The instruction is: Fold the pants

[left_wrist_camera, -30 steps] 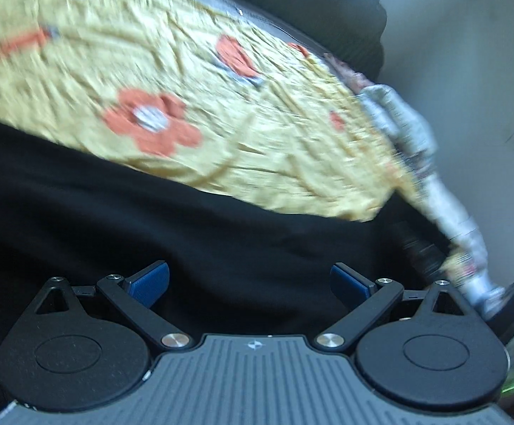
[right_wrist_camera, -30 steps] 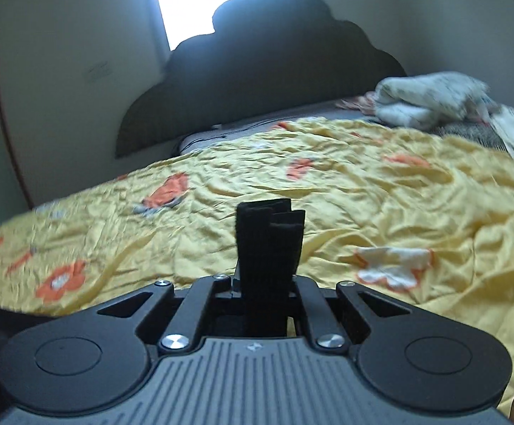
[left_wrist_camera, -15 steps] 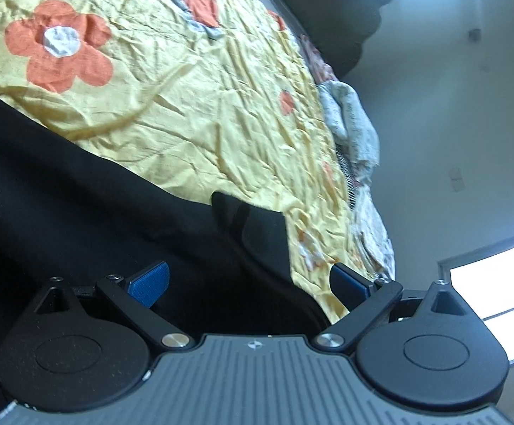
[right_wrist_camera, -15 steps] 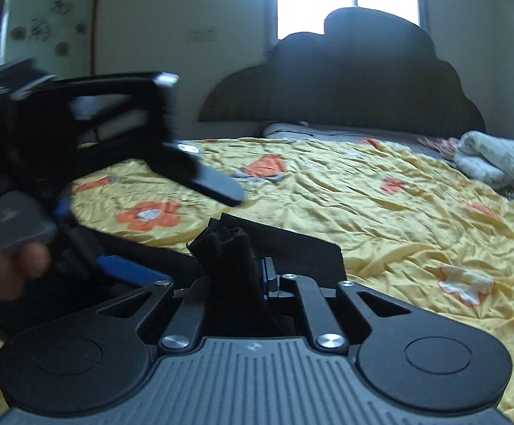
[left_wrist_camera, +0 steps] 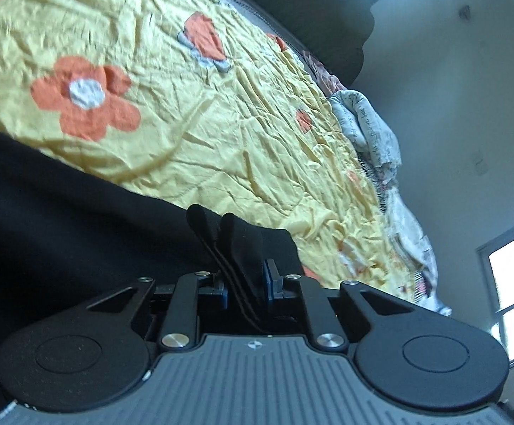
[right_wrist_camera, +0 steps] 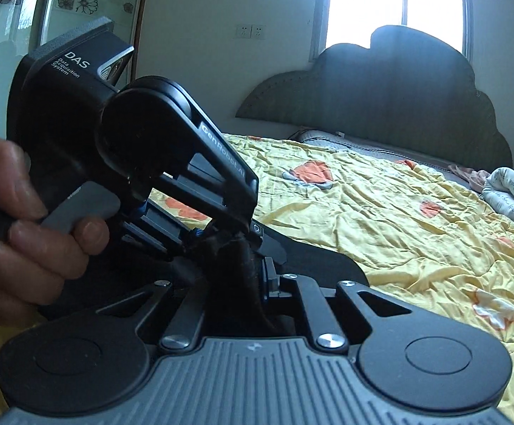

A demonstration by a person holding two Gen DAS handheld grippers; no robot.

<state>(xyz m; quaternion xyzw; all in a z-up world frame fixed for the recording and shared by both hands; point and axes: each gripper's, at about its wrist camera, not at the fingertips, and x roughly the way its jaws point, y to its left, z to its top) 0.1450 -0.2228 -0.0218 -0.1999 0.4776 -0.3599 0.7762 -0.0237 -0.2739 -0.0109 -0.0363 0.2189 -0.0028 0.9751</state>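
Black pants [left_wrist_camera: 62, 219] lie spread on a bed with a yellow cover [left_wrist_camera: 193, 113] that has big orange flowers on it. The cover is full of little wrinkles.

In the left wrist view, the left gripper [left_wrist_camera: 244, 283] has its jaws pressed tight on a bunched fold of the black cloth. The fold sticks up between the blue pads, and the rest of the pants runs off to the left and down out of sight.

In the right wrist view, the right gripper [right_wrist_camera: 253, 279] also has its jaws closed on a thick bunch of the same pants [right_wrist_camera: 313, 265]. The left gripper [right_wrist_camera: 221, 233] shows here too, coming in from the left and tipped down. Its tip is right next to the right gripper's tip, so both pinch the cloth at almost the same spot. A left hand [right_wrist_camera: 20, 233] holds its handle, with the fingers [right_wrist_camera: 62, 233] wrapped around a grey trigger.

Behind the bed is a dark headboard [right_wrist_camera: 391, 106] with a bumpy top. Above it is a bright window [right_wrist_camera: 398, 3]. A white crumpled blanket [right_wrist_camera: 512, 194] sits at the far right side of the bed, well apart from the pants.
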